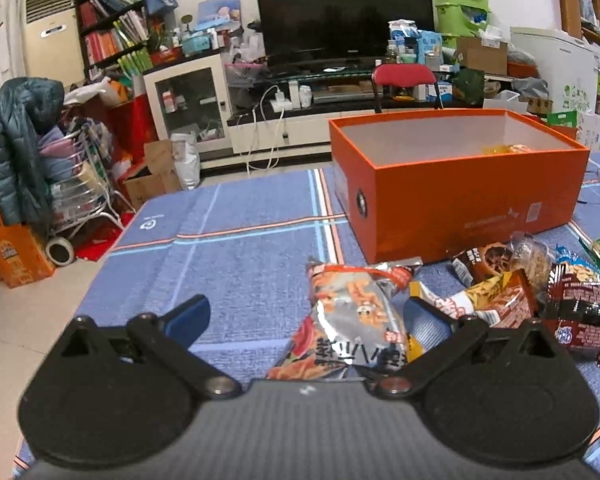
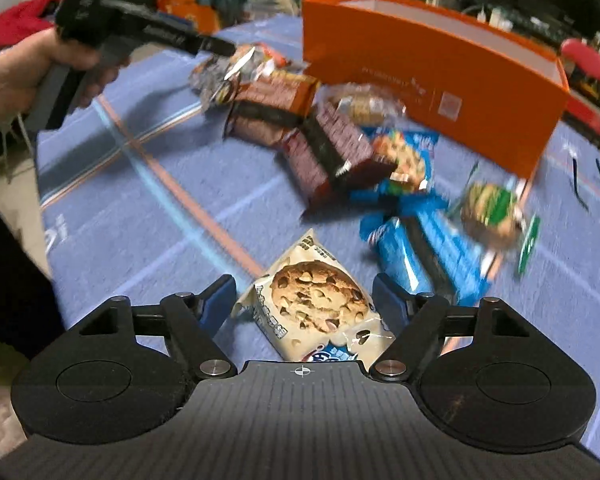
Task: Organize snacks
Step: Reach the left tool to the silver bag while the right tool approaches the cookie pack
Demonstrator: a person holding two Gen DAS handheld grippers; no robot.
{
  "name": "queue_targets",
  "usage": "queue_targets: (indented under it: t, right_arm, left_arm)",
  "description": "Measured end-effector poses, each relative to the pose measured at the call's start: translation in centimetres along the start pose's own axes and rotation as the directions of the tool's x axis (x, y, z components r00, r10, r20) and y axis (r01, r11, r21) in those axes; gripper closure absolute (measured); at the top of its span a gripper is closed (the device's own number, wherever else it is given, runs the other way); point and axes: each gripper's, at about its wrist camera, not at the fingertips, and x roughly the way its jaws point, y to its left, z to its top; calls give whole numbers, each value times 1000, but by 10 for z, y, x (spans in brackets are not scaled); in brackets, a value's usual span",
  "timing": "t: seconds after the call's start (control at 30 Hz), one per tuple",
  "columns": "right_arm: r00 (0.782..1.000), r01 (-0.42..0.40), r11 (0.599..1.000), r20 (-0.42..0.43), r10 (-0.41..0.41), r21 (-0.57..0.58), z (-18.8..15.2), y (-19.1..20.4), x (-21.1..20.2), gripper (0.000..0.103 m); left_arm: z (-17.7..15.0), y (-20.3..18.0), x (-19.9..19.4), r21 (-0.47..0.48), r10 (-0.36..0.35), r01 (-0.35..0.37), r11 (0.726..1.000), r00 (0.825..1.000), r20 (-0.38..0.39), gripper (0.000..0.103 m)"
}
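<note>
The right tool (image 2: 304,300), jaws apart, straddles a chocolate-chip cookie packet (image 2: 318,308) on the blue worktop (image 2: 140,208), its long axis running straight ahead. The left tool (image 1: 306,320), also apart, frames a silver-orange snack bag (image 1: 352,316). The orange box (image 2: 432,80) waits beyond.

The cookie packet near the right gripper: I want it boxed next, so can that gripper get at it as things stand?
Probably yes. The cookie packet lies alone on the blue cloth between the open fingers of the right gripper, apart from the other snacks, with nothing covering it.
</note>
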Motion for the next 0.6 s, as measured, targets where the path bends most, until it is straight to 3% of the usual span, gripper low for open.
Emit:
queue_targets:
  t: [0.07, 0.1, 0.27, 0.4, 0.53, 0.6]
  right_arm:
    - [999, -38, 999, 15, 38, -18, -4, 9, -9, 37]
    - [999, -42, 999, 18, 42, -13, -5, 12, -12, 31]
    - [998, 69, 997, 14, -69, -44, -11, 15, -13, 23]
    - [995, 80, 997, 58, -80, 12, -10, 12, -18, 23]
    - [988, 123, 991, 98, -118, -51, -9, 34, -25, 20]
    - [984, 143, 986, 117, -132, -85, -9, 43, -28, 19]
  left_arm:
    - [1, 3, 0, -21, 4, -4, 1000, 1000, -4, 1]
    - [2, 4, 0, -29, 6, -6, 1000, 1000, -5, 1]
    - [3, 4, 6, -11, 8, -8, 1000, 1000, -18, 1]
    - [5, -1, 10, -3, 15, -15, 1000, 1000, -4, 1]
    - [5, -12, 13, 86, 30, -31, 996, 1000, 7, 1]
    - [5, -13, 18, 87, 38, -38, 995, 999, -4, 1]
